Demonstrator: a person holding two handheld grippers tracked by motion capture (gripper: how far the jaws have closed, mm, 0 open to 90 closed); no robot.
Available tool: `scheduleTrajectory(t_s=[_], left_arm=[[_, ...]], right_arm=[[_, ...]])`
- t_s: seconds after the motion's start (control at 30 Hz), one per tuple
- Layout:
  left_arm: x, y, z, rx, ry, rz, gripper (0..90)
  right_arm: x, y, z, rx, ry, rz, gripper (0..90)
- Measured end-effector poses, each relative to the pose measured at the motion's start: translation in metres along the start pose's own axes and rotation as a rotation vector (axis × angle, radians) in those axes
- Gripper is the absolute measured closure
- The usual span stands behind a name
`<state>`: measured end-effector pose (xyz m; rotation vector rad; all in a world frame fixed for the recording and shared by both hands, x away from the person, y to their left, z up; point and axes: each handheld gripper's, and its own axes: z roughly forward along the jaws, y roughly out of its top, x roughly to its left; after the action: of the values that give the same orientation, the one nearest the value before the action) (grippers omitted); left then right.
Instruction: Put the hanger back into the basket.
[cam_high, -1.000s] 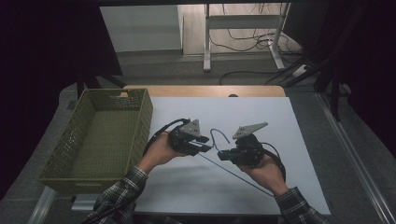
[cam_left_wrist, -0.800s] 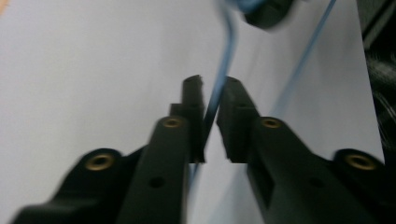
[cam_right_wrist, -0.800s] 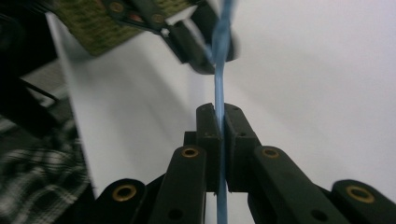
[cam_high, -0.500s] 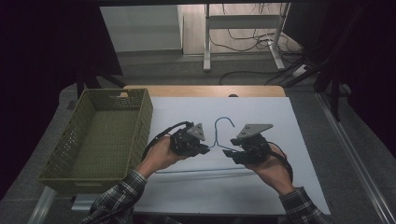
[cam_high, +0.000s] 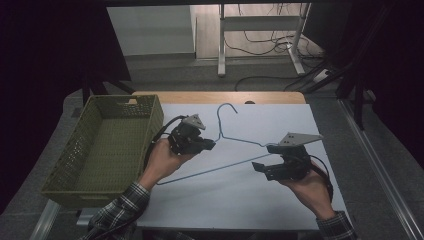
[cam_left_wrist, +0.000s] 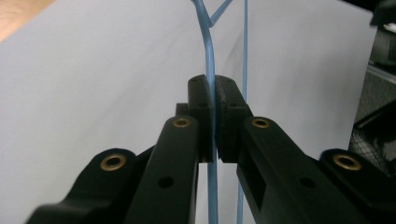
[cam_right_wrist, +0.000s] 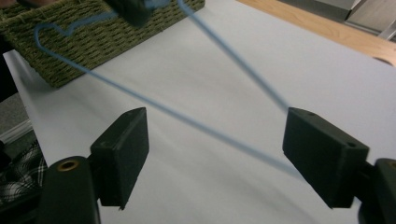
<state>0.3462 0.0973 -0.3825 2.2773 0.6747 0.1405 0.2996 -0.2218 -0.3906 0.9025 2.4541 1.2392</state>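
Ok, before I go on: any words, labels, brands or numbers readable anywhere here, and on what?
None: no text, label, brand or number reads in any view.
Blue wire hanger: bare wire, no tag.
Green woven basket: no label visible.
Left gripper and right gripper: plain black jaws with brass pins, no markings.
White table sheet: blank.

A lab or workshop: a white-covered desk (cam_high: 240, 200) under dark curtains, with loose cables (cam_high: 265, 80) and a metal stand (cam_high: 260, 37) on bare floor at upper centre.
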Motion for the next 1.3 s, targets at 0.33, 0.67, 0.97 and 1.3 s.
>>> scheduleTrajectory(t_s=[0.33, 0.67, 0.97, 1.3], left_arm=[[0.011, 0.009, -0.044, -0.060, 0.073, -0.064, 87.4], [0.037, -0.008, -0.099, -0.098, 0.178, -0.131, 87.4], [0.065, -0.051, -0.143, -0.121, 0.305, -0.227, 87.4], [0.092, -0.106, -0.178, -0.143, 0.417, -0.345, 87.4]], right_arm=[[-0.005, -0.020, -0.010, -0.021, 0.003, 0.069, 9.1], [-0.006, -0.033, -0.013, -0.014, -0.001, 0.085, 5.1], [-0.008, -0.046, -0.015, -0.027, -0.017, 0.099, 1.6], [-0.012, -0.064, -0.016, -0.023, -0.047, 0.118, 1.1]])
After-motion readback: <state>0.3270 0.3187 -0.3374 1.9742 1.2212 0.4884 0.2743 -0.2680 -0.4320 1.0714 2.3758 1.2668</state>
